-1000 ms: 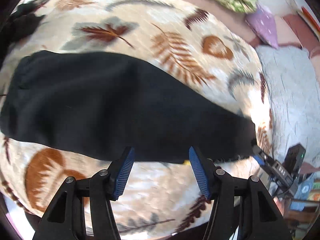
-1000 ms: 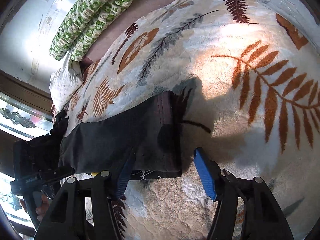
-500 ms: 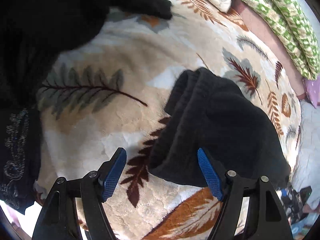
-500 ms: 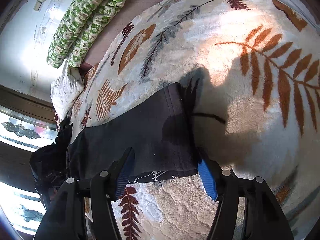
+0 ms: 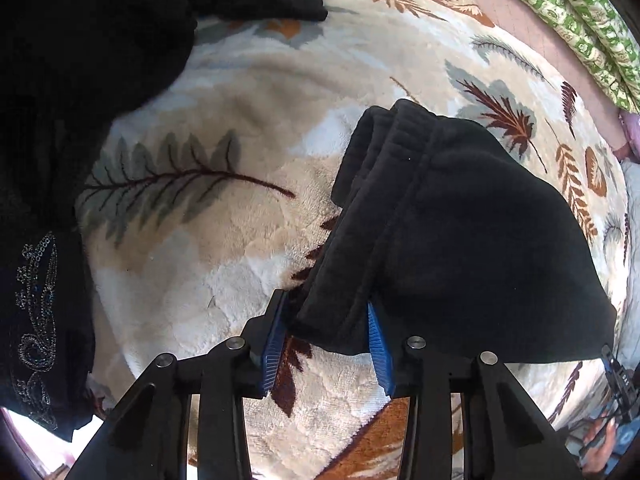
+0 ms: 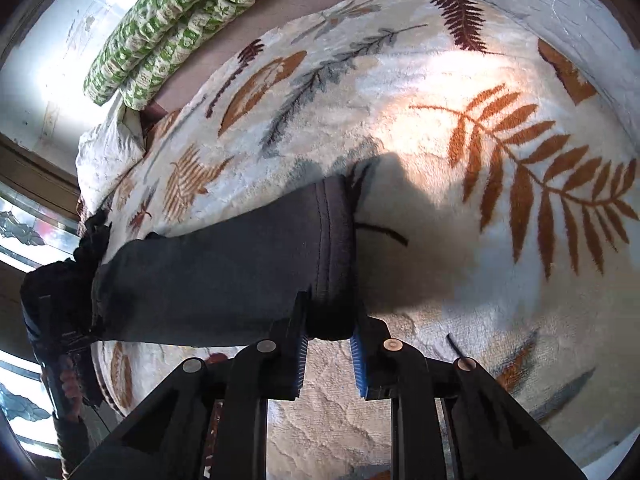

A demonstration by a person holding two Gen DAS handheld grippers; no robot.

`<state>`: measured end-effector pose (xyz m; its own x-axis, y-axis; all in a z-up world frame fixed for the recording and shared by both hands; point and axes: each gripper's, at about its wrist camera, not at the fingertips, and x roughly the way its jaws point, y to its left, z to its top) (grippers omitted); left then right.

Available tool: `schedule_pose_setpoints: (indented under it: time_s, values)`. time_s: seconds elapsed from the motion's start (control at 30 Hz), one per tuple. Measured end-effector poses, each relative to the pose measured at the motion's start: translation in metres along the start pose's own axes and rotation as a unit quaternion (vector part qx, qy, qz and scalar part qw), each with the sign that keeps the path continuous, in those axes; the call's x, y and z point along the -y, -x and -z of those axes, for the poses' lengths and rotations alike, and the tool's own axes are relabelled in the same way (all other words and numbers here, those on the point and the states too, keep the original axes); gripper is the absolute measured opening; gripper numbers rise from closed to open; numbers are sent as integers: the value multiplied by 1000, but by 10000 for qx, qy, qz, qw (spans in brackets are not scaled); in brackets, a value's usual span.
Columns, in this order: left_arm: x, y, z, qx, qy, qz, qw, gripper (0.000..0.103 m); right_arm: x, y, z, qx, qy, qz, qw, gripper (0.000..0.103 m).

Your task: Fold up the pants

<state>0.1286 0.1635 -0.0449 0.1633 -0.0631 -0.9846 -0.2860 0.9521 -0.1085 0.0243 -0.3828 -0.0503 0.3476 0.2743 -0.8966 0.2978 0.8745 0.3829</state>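
Both grippers have closed in: left gripper (image 5: pixel 326 338) now pinches the pants (image 5: pixel 448 232) waistband corner, right gripper (image 6: pixel 330 346) clamps the near hem corner.

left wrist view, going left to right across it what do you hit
dark clothes pile → fern-print blanket → left gripper closed on the waistband of the black pants → green patterned quilt

Left hand-held gripper (image 5: pixel 326 344) now closed on pants (image 5: pixel 440 240) waistband, right hand-held gripper (image 6: pixel 330 350) now pinching hem corner
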Motion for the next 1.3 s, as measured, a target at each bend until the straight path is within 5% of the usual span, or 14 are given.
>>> schedule_pose_setpoints:
  time_s: [0.13,0.27,0.43,0.6,0.7,0.83,1.0,1.3]
  values:
    - [-5,8,1,37,38,190,9998,44,2,-2,4,94,-78,-137,9998,28]
    - [-24,49,15,463,262,338,9980,67,7,14,2,14,-261,-429,9987,51]
    - [18,97,51,986,-66,104,9950,68,24,48,-7,325,-566,-754,9950,61]
    - [138,83,97,206,-722,1317,9884,76,35,55,-20,316,-612,-840,9941,62]
    - [223,51,121,-541,-1090,1738,9772,68,35,49,-23,211,-608,-885,9940,62]
    - [298,9,142,-1354,-993,2023,9648,55,40,41,-24,106,-644,-1056,9923,62]
    - [321,-15,146,-1656,-107,2355,9576,55,46,33,-28,1,-703,-1292,9891,63]
    - [310,-43,156,-1586,1064,2238,9557,55,43,-4,-65,-663,-715,-1549,9831,63]
